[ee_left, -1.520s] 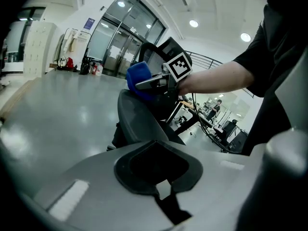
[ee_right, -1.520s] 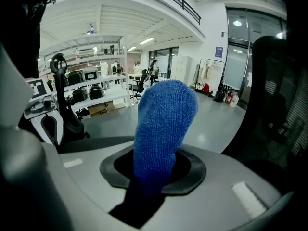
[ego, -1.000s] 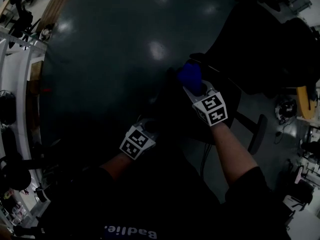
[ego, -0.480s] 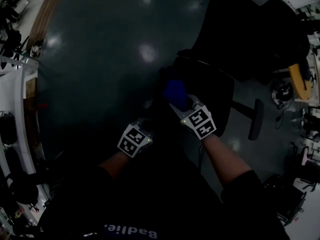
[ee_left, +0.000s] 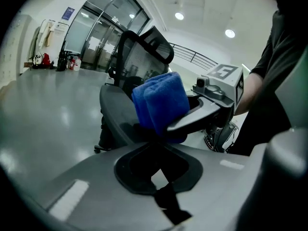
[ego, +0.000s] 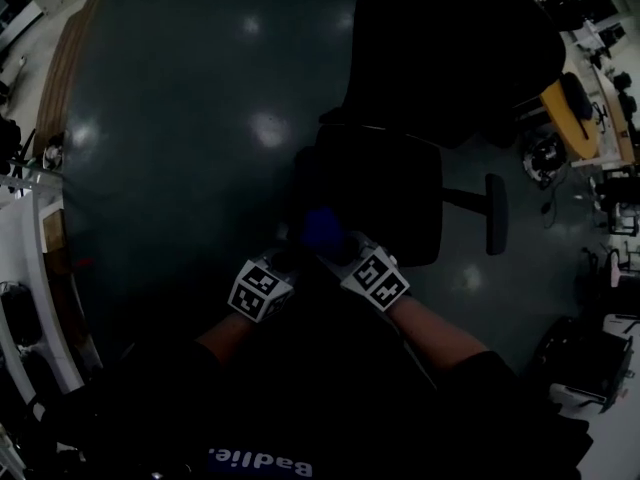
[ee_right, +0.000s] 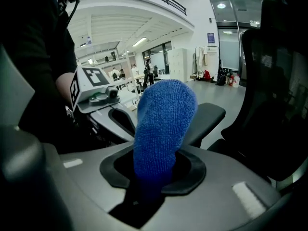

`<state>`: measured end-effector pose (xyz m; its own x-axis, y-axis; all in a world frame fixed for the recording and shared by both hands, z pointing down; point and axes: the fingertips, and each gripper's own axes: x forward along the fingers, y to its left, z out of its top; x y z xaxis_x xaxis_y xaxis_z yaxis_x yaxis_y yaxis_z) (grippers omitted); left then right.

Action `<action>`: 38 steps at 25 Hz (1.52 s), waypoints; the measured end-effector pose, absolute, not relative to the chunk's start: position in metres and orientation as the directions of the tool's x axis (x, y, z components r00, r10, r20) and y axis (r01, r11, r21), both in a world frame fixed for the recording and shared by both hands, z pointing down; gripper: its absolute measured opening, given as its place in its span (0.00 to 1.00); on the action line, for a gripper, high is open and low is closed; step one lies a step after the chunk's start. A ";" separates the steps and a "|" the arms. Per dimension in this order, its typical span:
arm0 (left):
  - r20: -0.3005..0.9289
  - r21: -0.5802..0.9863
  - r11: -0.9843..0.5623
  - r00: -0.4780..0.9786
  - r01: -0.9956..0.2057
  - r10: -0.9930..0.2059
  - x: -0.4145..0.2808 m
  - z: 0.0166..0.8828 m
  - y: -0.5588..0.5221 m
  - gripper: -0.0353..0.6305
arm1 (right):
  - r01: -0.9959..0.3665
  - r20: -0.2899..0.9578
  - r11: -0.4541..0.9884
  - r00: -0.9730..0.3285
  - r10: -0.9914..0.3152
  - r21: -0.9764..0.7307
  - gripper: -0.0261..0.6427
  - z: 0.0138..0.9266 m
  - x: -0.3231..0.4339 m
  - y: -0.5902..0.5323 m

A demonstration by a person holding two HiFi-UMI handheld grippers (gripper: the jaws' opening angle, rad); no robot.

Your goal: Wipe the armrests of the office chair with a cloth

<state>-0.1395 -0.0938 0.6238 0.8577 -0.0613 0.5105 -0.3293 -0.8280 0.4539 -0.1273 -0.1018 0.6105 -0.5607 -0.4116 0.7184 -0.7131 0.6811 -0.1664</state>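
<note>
A black office chair (ego: 400, 168) stands in front of me in the dim head view, one armrest (ego: 496, 213) sticking out on its right side. My right gripper (ego: 335, 248) is shut on a folded blue cloth (ego: 322, 228) at the chair's near left side. In the right gripper view the cloth (ee_right: 161, 129) stands up out of the jaws in front of a dark armrest pad (ee_right: 208, 117). My left gripper (ego: 285, 266) is close beside it, shut and empty. From the left gripper view I see the cloth (ee_left: 161, 105) against the armrest (ee_left: 114, 112).
Glossy dark grey floor (ego: 180, 138) lies to the left of the chair. Desks and other chairs (ego: 590, 98) crowd the far right, and white furniture (ego: 30, 268) lines the left edge. The chair's mesh back (ee_right: 276, 81) rises close on the right of the right gripper.
Both grippers and the cloth have drawn back toward me, along the chair's near left side. My head has shifted, so more of the chair shows.
</note>
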 end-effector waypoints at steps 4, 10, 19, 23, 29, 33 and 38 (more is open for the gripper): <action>0.523 0.444 -0.845 0.852 -0.299 -0.026 -0.139 0.624 -0.095 0.08 | -0.705 0.723 0.680 -0.575 -0.383 -0.201 0.23 0.608 -0.132 -0.078; 0.513 0.438 -0.866 0.858 -0.241 0.021 -0.137 0.613 -0.086 0.08 | -0.764 0.678 0.615 -0.559 -0.477 -0.197 0.22 0.585 -0.101 -0.071; 0.455 0.384 -0.904 0.891 -0.187 0.009 -0.095 0.565 -0.079 0.08 | -0.914 0.563 0.361 -0.401 -0.723 -0.187 0.23 0.528 0.019 -0.068; 0.460 0.356 -0.913 0.888 -0.196 -0.011 -0.048 0.554 -0.071 0.08 | -0.925 0.520 0.323 -0.380 -0.765 -0.200 0.22 0.516 0.081 -0.054; 0.490 0.351 -0.908 0.871 -0.227 -0.028 0.036 0.546 -0.043 0.08 | -0.918 0.463 0.336 -0.396 -0.793 -0.209 0.23 0.498 0.169 -0.035; 0.505 0.333 -0.921 0.863 -0.200 -0.004 0.101 0.539 -0.018 0.08 | -0.916 0.424 0.353 -0.401 -0.812 -0.191 0.22 0.485 0.236 -0.022; 0.494 0.321 -0.934 0.869 -0.155 0.026 0.181 0.528 0.003 0.08 | -0.931 0.392 0.321 -0.365 -0.844 -0.176 0.22 0.478 0.329 -0.014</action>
<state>0.1807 0.0030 0.5279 0.8688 0.0261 0.4945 -0.1547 -0.9343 0.3211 0.3285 -0.0142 0.4781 -0.3654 -0.8442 0.3922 -0.9306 0.3208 -0.1765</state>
